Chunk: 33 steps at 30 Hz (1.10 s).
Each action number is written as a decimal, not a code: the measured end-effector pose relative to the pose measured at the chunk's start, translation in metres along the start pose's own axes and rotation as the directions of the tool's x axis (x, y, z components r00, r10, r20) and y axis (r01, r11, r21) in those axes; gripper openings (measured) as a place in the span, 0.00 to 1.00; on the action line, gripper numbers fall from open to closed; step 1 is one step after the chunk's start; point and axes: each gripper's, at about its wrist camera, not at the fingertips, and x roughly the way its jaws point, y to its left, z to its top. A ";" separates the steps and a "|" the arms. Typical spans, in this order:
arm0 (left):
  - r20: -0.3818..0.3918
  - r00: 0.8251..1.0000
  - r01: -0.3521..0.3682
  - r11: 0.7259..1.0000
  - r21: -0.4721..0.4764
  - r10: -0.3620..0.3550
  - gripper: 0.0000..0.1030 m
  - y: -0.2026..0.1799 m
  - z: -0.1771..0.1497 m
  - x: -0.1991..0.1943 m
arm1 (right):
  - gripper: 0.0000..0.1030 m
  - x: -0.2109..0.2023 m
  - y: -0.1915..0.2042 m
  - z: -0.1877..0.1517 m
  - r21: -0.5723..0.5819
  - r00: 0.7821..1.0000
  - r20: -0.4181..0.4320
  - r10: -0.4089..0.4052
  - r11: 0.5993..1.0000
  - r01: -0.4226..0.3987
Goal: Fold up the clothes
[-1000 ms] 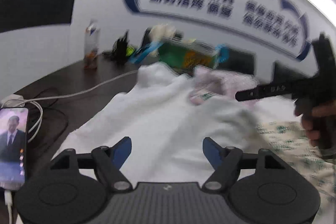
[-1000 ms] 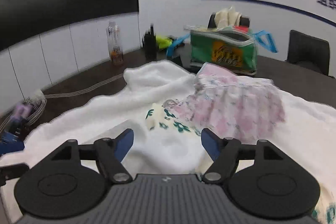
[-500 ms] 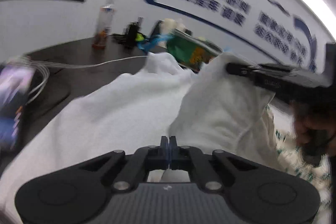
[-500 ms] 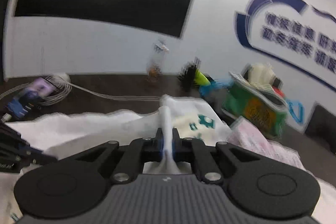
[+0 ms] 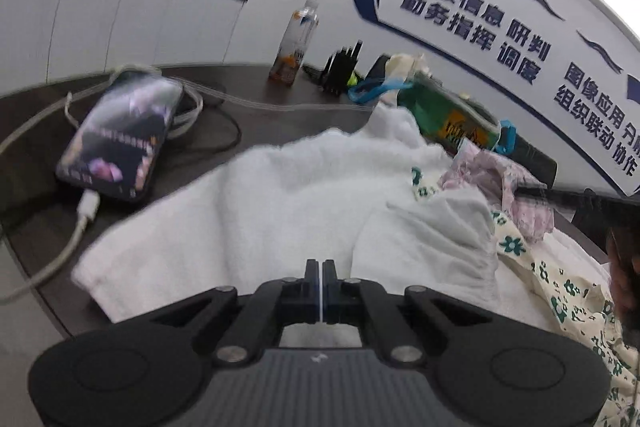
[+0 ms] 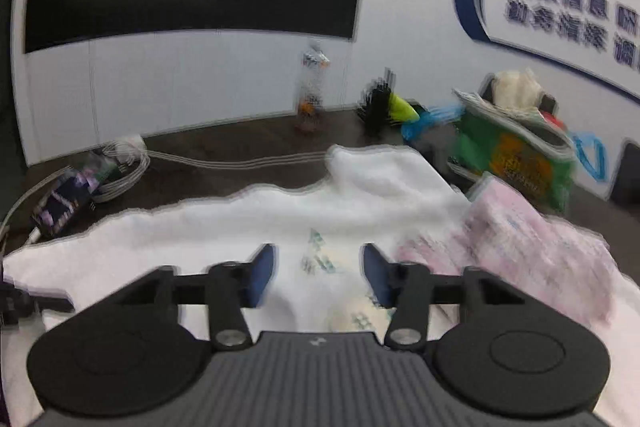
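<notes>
A white garment (image 5: 424, 231) with a green-flower lining (image 5: 560, 291) lies folded over on a white fleece cloth (image 5: 240, 195). My left gripper (image 5: 322, 283) is shut at the fold's near edge, and a pale sliver of that cloth shows between its pads. In the right wrist view my right gripper (image 6: 320, 271) is opening. The white garment (image 6: 320, 259) lies under its parted fingers (image 6: 262, 275) and no pad presses on it. A pink floral garment (image 6: 520, 239) sits just right of it. The right gripper's black body (image 5: 560, 197) and a hand (image 5: 624, 267) show at the left view's right edge.
A lit phone (image 5: 120, 139) on white cables (image 5: 80, 227) lies on the dark table (image 5: 260, 99) to the left. Behind stand a bottle (image 5: 296, 43), a black holder (image 5: 340, 71) and a green bag (image 5: 452, 119) of cloth. The table's rounded edge (image 5: 32, 267) runs near left.
Both grippers closed on the white garment. The left stayed shut and moved, laying the raised fold down. The right then opened and let the cloth go.
</notes>
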 end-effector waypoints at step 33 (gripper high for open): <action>-0.221 0.921 0.379 0.874 0.304 -0.322 0.31 -0.037 -0.016 0.017 | 0.00 -0.107 0.076 -0.112 -0.265 0.916 -0.026 0.401 0.880 -0.393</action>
